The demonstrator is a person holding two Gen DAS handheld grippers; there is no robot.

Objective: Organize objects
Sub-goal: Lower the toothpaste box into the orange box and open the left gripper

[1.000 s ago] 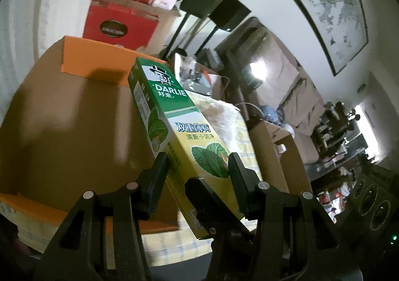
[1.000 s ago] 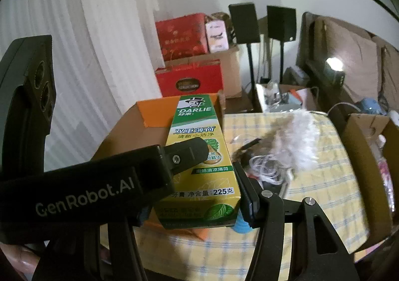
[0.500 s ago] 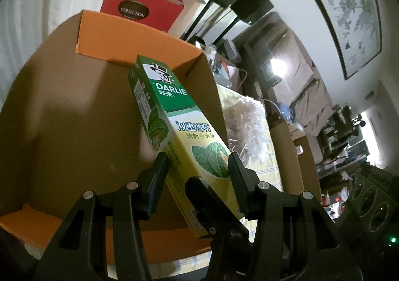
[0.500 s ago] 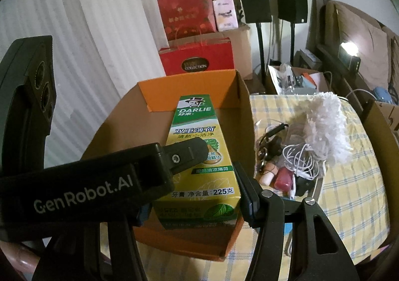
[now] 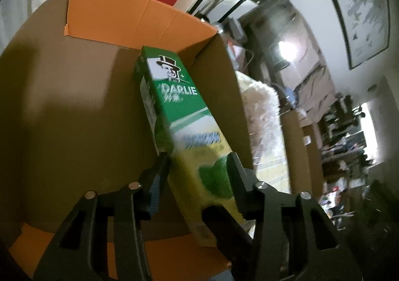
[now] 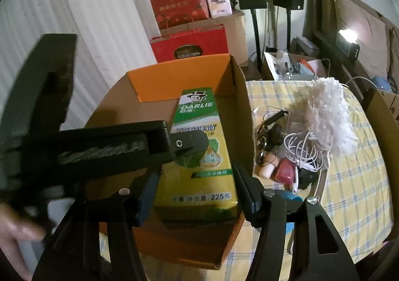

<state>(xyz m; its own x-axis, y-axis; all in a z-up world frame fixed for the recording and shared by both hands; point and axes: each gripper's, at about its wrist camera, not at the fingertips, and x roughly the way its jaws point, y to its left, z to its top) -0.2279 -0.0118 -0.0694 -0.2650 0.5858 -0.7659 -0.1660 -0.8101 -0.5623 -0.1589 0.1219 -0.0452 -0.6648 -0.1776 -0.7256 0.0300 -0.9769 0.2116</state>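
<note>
A green and yellow Darlie toothpaste box (image 5: 179, 106) hangs tilted inside an open cardboard carton (image 5: 74, 106) with orange flaps. My left gripper (image 5: 199, 171) is shut on the toothpaste box low down, its jaws still closing a little. From the right wrist, the toothpaste box (image 6: 199, 176) lies between the fingers of my right gripper (image 6: 197, 186). Those jaws are opening, and a thin gap shows at the left pad. One left-gripper finger (image 6: 192, 143) rests across the box's face. The carton's right wall (image 6: 239, 96) stands beside it.
Right of the carton, on a yellow checked tablecloth (image 6: 349, 193), lie a white duster (image 6: 326, 111) and a heap of cables and small items (image 6: 299, 151). Another cardboard box (image 6: 384, 131) stands at the far right. Red gift bags (image 6: 189, 44) stand behind. A hand (image 6: 15, 238) shows bottom left.
Both grippers have sunk with the toothpaste box, which now sits inside the carton's walls. The right gripper's fingers stand a little wider apart around it.
</note>
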